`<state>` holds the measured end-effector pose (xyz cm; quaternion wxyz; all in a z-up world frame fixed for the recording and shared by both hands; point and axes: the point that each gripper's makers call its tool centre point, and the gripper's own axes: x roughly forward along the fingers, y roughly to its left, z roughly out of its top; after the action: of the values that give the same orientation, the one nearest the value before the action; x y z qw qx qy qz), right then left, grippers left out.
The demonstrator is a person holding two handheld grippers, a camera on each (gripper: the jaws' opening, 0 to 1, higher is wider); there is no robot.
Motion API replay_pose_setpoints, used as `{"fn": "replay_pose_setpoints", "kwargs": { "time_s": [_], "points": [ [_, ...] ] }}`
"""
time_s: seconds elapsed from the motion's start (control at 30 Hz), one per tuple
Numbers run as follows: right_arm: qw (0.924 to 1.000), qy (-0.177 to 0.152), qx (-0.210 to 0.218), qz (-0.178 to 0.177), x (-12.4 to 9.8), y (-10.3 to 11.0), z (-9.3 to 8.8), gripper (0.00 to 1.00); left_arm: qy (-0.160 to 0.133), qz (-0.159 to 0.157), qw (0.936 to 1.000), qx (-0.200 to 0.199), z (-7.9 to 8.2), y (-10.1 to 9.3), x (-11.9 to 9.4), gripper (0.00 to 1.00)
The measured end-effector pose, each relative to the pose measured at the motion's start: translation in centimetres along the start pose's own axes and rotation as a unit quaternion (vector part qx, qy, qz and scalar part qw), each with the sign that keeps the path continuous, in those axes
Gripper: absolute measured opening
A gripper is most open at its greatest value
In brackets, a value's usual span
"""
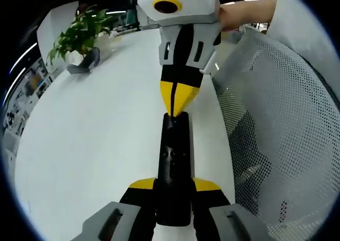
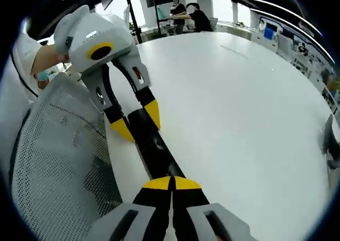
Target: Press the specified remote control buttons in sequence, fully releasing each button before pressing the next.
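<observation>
Lying lengthwise near the desk (image 1: 95, 145) edge beside the mesh chair (image 1: 287, 124): the black remote control (image 1: 173, 161), seen also in the right gripper view (image 2: 154, 145)

Left hand-held gripper (image 1: 173, 190) straddling the near end of the remote control, jaws spread to either side of it, yellow tips just beside or touching its flanks; whether gripping firmly or merely bracketing, impossible to tell. In the right gripper view the same left hand-held gripper (image 2: 139, 123) holding the far end of the remote control between its yellow tips

Right hand-held gripper (image 2: 171, 183) with jaws pressed together into one blunt yellow point, nothing between them, resting on or just above the remote control's face; from the left gripper view (image 1: 173, 109) that point coming down at the far end of the remote control. Contact itself too hard to tell

Likely pressing, or about to press, one button. Doing it well: keeping the tips closed so as to act as a single finger, centring on the target key only, pushing straight down, not sliding. Steadying the remote control with the left jaws so it is not skating on the smooth desk. Lifting fully clear before seeking the next key

Potted plant (image 1: 79, 36) standing well beyond the remote control, out of the way
</observation>
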<state>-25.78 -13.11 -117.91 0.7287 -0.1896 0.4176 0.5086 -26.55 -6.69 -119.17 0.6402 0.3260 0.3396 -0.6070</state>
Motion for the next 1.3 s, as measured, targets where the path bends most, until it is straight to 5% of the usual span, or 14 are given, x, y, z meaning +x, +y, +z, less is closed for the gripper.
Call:
{"fn": "replay_pose_setpoints", "kwargs": {
  "time_s": [0.5,0.8,1.0,1.3],
  "points": [
    [0.9954,0.035,-0.089,-0.006,0.6,0.8,0.3,0.0,0.002,-0.004,1.0,0.004,-0.1,0.1,0.0,0.24],
    [0.9942,0.033,-0.1,-0.021,0.7,0.6,0.5,0.0,0.012,-0.006,0.9999,0.006,-0.1,0.1,0.0,0.24],
    [0.9982,0.006,-0.058,-0.014,0.6,0.5,0.6,0.0,0.015,-0.005,0.9999,0.003,-0.1,0.0,0.0,0.24],
    [0.993,0.022,-0.116,0.002,1.2,1.5,1.1,0.0,0.024,-0.007,0.9997,0.009,0.0,0.0,0.1,0.24]
  ]
}}
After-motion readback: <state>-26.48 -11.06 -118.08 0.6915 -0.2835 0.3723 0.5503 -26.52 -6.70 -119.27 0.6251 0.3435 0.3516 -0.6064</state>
